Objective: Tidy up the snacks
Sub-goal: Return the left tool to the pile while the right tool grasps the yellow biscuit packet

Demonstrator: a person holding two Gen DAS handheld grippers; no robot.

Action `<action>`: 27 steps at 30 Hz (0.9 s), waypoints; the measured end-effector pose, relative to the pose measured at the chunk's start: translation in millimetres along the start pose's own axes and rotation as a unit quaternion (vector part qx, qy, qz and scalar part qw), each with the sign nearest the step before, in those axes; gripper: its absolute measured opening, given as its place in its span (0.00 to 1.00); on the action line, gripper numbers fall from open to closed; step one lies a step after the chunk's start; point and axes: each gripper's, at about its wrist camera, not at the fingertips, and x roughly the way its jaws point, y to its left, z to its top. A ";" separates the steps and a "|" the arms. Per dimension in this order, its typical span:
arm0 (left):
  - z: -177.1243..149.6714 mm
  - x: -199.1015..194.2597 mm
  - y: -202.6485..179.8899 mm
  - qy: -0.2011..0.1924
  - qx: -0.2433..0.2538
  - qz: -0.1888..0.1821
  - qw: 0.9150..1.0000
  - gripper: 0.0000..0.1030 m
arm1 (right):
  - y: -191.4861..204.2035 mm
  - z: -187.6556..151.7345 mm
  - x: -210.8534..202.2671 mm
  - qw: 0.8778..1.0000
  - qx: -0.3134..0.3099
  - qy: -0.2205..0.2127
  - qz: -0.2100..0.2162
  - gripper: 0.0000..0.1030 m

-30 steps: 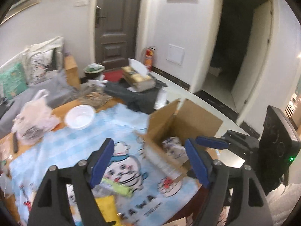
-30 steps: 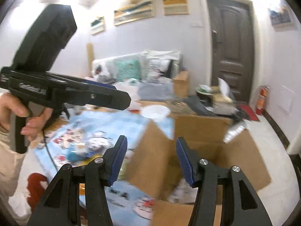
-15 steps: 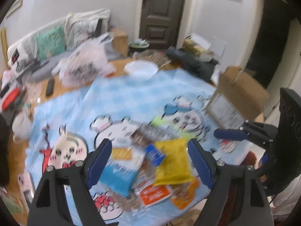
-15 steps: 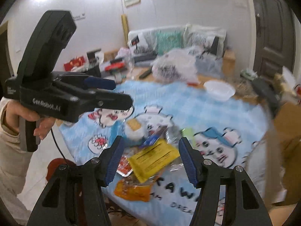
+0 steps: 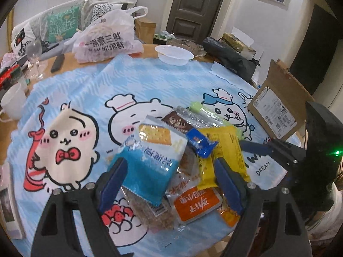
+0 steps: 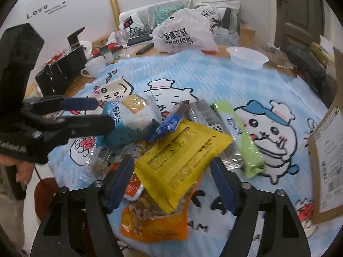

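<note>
Left hand-held gripper (image 5: 169, 182) agape above blue cracker packet (image 5: 150, 162) atop snack pile.

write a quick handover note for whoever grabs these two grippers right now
Left gripper: open, empty, above the blue cracker pack.
Right gripper: open, empty, over the yellow pack.
Snack pile sits loose on the blue cartoon cloth, near edge; cardboard box stands to its right.
Done: nothing gripped now.
Left: pick up each snack and sort it, probably into the box.
</note>
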 end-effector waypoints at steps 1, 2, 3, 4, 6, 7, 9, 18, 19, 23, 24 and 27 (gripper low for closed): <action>-2.1 1.0 2.5 -0.001 -0.003 0.003 1.000 0.78 | 3.0 0.0 3.4 1.000 0.000 -0.005 -0.010 0.77; -4.8 1.7 3.8 -0.002 -0.007 0.007 1.000 0.78 | 6.2 0.9 6.7 1.000 -0.003 -0.010 -0.022 0.79; -8.0 2.6 6.2 -0.003 -0.014 0.010 1.000 0.78 | 9.6 1.8 9.6 0.999 -0.007 -0.015 -0.036 0.79; -11.3 3.6 9.4 -0.004 -0.024 0.009 1.000 0.78 | 12.8 2.3 14.0 0.998 -0.011 -0.020 -0.051 0.79; -15.6 5.7 14.6 -0.004 -0.039 0.002 0.999 0.78 | 16.0 2.4 21.1 0.997 -0.018 -0.022 -0.069 0.79; -16.9 7.0 16.3 -0.002 -0.043 0.001 0.999 0.78 | 16.8 2.2 24.1 0.997 -0.020 -0.021 -0.077 0.79; -17.6 7.2 16.8 -0.003 -0.042 0.003 0.999 0.78 | 17.3 1.6 25.0 0.996 -0.021 -0.024 -0.080 0.79; -17.3 -0.8 14.4 -0.013 -0.039 0.003 0.999 0.78 | -3.2 3.3 1.2 0.994 -0.027 -0.025 -0.101 0.57; -18.3 -1.3 14.4 -0.013 -0.039 0.002 0.999 0.78 | -4.4 3.7 -0.8 0.994 -0.024 -0.025 -0.102 0.57; -23.0 -3.9 17.3 -0.013 -0.039 0.007 0.999 0.78 | 2.4 5.1 0.4 0.995 -0.012 -0.033 -0.097 0.86; -24.0 -4.7 19.3 -0.014 -0.040 0.008 0.999 0.78 | 5.5 5.5 3.0 0.994 -0.008 -0.035 -0.099 0.87; -28.3 -6.0 25.8 -0.014 -0.045 0.012 0.999 0.75 | 15.7 8.5 17.6 0.992 -0.006 -0.033 -0.120 0.87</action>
